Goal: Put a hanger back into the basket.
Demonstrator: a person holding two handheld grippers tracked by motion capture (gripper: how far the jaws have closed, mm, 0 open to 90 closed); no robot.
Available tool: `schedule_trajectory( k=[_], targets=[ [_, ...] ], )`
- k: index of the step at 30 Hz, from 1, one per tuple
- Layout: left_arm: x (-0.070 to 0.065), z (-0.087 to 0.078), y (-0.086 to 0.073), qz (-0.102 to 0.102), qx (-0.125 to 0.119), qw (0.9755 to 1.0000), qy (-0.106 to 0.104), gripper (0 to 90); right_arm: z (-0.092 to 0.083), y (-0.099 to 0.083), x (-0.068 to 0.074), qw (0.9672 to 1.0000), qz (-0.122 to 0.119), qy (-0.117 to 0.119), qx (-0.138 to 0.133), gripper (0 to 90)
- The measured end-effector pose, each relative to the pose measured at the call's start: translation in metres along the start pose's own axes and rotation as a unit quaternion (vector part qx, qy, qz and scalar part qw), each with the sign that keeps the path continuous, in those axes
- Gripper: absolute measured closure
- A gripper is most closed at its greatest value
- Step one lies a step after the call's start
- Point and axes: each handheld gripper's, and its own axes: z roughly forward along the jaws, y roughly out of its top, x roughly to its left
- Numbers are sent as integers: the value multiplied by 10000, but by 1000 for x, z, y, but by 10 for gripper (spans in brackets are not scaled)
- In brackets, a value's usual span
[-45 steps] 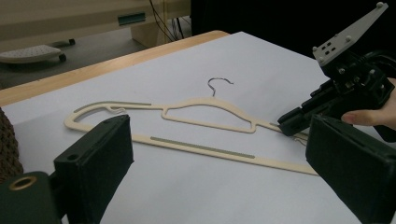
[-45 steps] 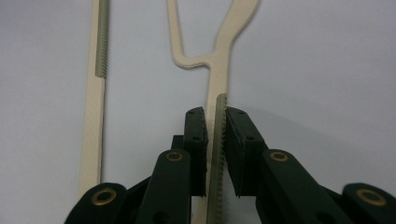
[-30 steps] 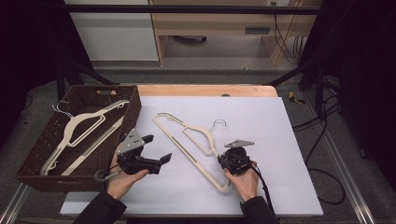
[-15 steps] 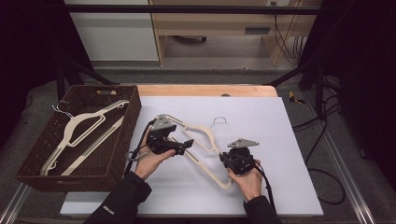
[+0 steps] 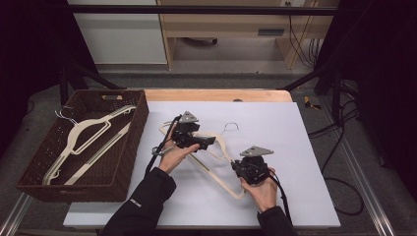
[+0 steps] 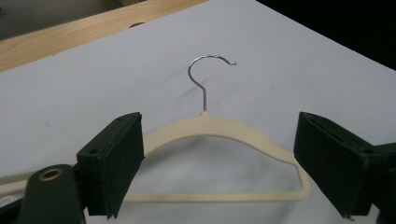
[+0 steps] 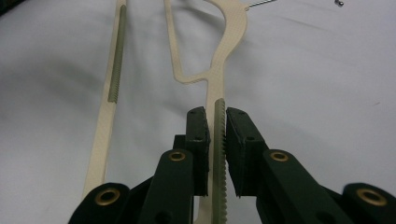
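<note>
Work surface: we find a white board (image 5: 295, 147) laid over a wooden table (image 5: 216, 95).
Hanger on board: a cream hanger (image 5: 223, 164) lies flat near the board's middle, its metal hook (image 5: 231, 127) pointing toward the far edge.
Left gripper: we see the left gripper (image 5: 204, 142) over the hanger's upper shoulder; in the left gripper view its jaws stand wide apart, one on each side of the hanger (image 6: 219, 128), gripping nothing.
Right gripper: the right gripper (image 7: 217, 128) is clamped on the hanger's ridged arm (image 7: 218, 154), jaws pressed to both sides.
Basket: a dark woven basket (image 5: 37, 162) sits at the board's left edge.
Basket contents: we note at least one more cream hanger (image 5: 88, 135) inside it.
</note>
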Motion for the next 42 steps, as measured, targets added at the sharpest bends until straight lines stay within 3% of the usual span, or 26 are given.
schedule_trajectory(
  k=[6,9,13,23,27,35,37,42],
  targets=[
    [0,20,6,24,113,9999,12,207,-1,-1,1,10000,-93,11,21,801],
    [0,29,9,32,162,9999,9,229,-2,-1,3,10000,-2,58,-3,801],
    [-3,34,12,72,111,9999,-6,254,-3,-2,2,10000,2,54,6,801],
    [0,52,18,204,386,9990,104,310,-5,-1,1,9999,-49,78,-58,801],
    [3,63,17,203,563,9982,82,366,-7,-1,1,9999,-24,88,-70,801],
    [-4,72,18,446,779,9960,20,500,-8,-1,1,9999,-53,100,-88,801],
    [-4,74,17,418,716,9966,21,514,-9,0,1,9999,-42,110,-90,801],
    [1,80,12,364,857,9956,23,632,-9,-1,1,9999,-47,131,-91,801]
  ],
)
